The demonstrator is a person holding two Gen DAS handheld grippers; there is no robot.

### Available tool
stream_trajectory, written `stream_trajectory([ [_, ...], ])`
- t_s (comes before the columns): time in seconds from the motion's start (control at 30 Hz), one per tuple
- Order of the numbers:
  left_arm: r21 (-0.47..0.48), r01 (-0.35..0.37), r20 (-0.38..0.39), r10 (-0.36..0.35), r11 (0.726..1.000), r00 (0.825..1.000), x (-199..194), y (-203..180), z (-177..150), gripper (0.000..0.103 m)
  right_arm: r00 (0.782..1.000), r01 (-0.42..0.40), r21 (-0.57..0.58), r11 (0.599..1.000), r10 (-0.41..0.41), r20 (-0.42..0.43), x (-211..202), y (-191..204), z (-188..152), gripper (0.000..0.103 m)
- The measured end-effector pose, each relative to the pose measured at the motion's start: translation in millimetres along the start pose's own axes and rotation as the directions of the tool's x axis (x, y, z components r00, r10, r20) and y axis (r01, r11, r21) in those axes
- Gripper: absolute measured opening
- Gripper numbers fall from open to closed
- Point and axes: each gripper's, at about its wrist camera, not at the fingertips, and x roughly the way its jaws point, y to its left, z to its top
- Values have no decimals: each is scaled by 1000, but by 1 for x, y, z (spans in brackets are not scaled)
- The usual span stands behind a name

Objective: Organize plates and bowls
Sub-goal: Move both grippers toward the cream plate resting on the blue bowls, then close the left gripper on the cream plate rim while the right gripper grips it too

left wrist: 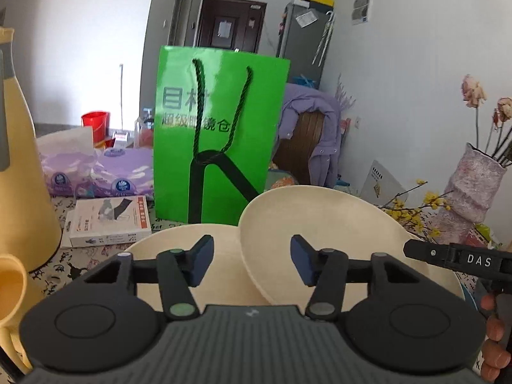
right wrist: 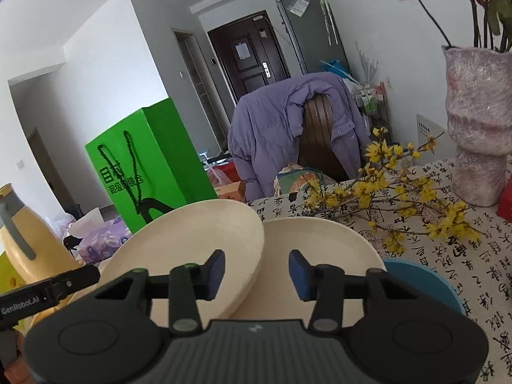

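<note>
I have two cream plates in front of me on the desk (right wrist: pixel 448 224). The tilted plate (left wrist: pixel 307 224) leans with its lower edge on the flat plate (left wrist: pixel 220 272), its raised side away from the desk; a blue dish (right wrist: pixel 422 281) shows just beside the flat plate in the right wrist view.

Step in hand, as I judge it: seat the tilted plate squarely onto the flat one to form a stack. To do it well, I would bring one gripper onto the tilted plate's rim, keep the pads parallel to that rim, and lower the plate slowly so it does not slide off toward the green bag (left wrist: pixel 220 134) or the yellow flowering twigs (right wrist: pixel 400 192).

Left gripper (left wrist: pixel 252 259): jaws partly open, nothing between the pads, poised above both plates; contact cannot be confirmed. Right gripper (right wrist: pixel 257 270): likewise partly open and empty, with the tilted plate's lower edge under its left pad.
</note>
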Motion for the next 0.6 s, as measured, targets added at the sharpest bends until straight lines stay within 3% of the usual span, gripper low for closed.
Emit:
stream_trajectory([
  [0.1,-28,5,-53,-7,1000,999,19,6,2,37,999,17,10,1000,-17,-46,23,-1,3,31],
  [0.23,-57,12,-103,-18,998,995,33,11,4,11,998,20,12,1000,-19,-56,34,-1,1,16],
  [0.3,-62,8,-109,-15,998,994,35,11,6,10,999,5,19,1000,-4,-53,35,-1,1,10],
  [0.6,-78,-4,-121,-6,997,993,5,5,3,9,1000,-2,34,999,3,-24,13,1,5,8],
])
